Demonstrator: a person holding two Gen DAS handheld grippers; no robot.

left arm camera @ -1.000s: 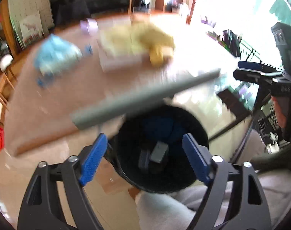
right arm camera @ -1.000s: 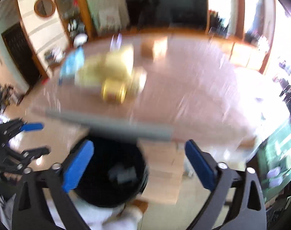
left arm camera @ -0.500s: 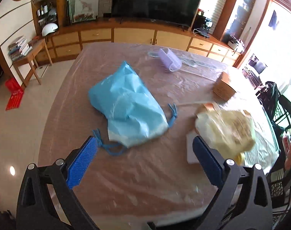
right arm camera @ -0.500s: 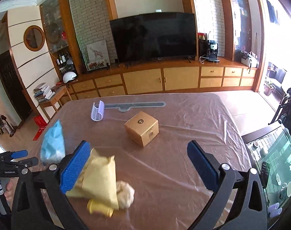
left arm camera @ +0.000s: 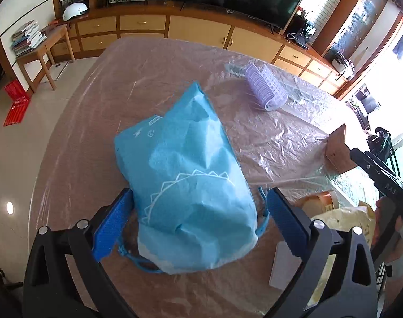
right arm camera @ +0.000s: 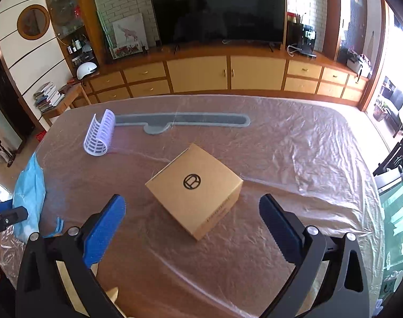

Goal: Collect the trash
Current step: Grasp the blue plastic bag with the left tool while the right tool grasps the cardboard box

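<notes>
A crumpled blue drawstring bag lies on the brown table, which is covered with clear film. My left gripper is open, its blue pads standing on either side of the bag's near end; I cannot tell whether they touch it. A brown cardboard box with a black round logo sits mid-table. My right gripper is open just short of it, nothing between its fingers. A yellow bag lies to the right of the blue bag.
A lilac curved plastic grid and a long flat grey strip lie at the table's far side. A white card lies by the yellow bag. Beyond the table are a wooden sideboard and a television.
Both grippers have swung away from a black bin, where a grey bar was falling, to over the table. The left closed in on the blue bag, the right on the box.
</notes>
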